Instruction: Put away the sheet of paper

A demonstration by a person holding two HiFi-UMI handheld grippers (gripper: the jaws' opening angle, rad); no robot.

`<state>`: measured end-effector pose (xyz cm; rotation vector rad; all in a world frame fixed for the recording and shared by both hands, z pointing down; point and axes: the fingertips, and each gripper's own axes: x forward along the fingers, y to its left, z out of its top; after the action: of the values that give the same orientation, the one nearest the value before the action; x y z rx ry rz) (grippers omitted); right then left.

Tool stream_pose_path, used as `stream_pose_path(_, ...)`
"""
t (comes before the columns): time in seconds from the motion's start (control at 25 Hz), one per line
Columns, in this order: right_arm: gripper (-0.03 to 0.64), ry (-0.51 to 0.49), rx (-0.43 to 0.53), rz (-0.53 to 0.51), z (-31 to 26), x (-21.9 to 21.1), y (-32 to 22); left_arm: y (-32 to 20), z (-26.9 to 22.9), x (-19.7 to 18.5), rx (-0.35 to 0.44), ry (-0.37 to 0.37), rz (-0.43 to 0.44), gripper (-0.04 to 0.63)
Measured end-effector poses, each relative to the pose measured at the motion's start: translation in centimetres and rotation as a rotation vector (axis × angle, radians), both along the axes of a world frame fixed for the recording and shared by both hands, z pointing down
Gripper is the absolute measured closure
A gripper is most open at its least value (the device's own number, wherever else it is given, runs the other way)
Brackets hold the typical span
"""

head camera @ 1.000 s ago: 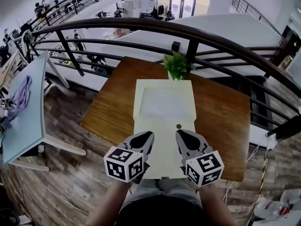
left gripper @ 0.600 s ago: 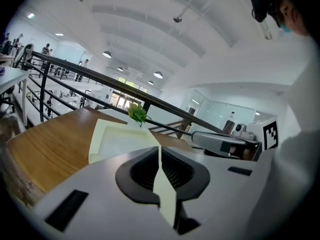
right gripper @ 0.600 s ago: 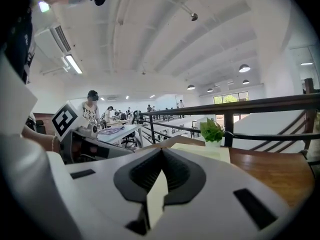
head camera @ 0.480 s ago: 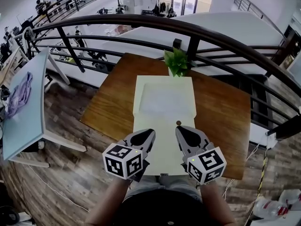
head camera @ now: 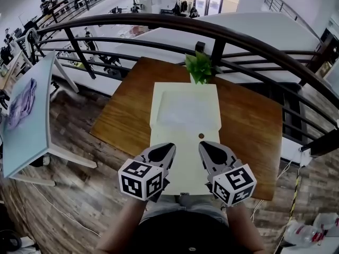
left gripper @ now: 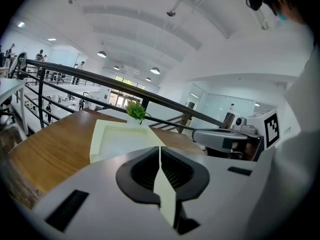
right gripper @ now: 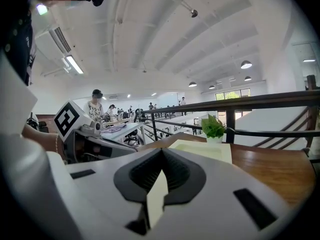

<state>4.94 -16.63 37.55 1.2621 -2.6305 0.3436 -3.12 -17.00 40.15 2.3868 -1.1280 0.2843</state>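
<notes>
A flat, pale yellow folder is laid lengthwise on the brown wood-grain table. The sheet of paper is seen as a smooth white rectangle at the folder's 12 o'clock half. The folder's thin 6 o'clock edge is clamped by the left tongs and the right tongs. A leafy plant is set at 12 o'clock.

floor: dark wood planks, worn and streaked.
table: brown wood, its far edge against the railing.
railing: dark curved metal bars with a thick top rail, and a lower hall beyond.
side table: pale blue top and white legs, at the left.
doors: glass, far back, bright with daylight.
ceiling: white and ribbed, with round hanging lamps.
</notes>
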Motion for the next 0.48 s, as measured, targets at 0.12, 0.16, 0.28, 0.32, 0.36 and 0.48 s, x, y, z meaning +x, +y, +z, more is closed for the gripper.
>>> stream_pose_path(0.12, 0.591, 0.001, -0.007, -0.004, 0.29, -0.23, 0.23, 0.03, 0.34, -0.06, -0.004, -0.027, 0.003, 0.572)
stream_pose_path(0.16, 0.591, -0.002, -0.011, -0.004, 0.35, -0.33, 0.30, 0.08, 0.42, -0.08, -0.006, -0.031, 0.003, 0.574)
stream_pose_path(0.28, 0.591, -0.001, -0.013, -0.002, 0.30, -0.41, 0.37, 0.22, 0.32, 0.11, -0.009, -0.025, 0.009, 0.574)
stream_pose_path(0.32, 0.591, 0.004, -0.011, 0.000, 0.27, -0.36, 0.38, 0.28, 0.21, 0.22, -0.007, -0.019, 0.012, 0.574)
stream_pose_path(0.36, 0.591, 0.013, -0.009, 0.002, 0.28, -0.29, 0.40, 0.37, 0.09, 0.33, -0.006, -0.012, 0.017, 0.574)
stream_pose_path(0.48, 0.591, 0.041, -0.003, 0.008, 0.44, -0.08, 0.60, 0.73, -0.11, 0.62, -0.003, 0.005, 0.031, 0.574)
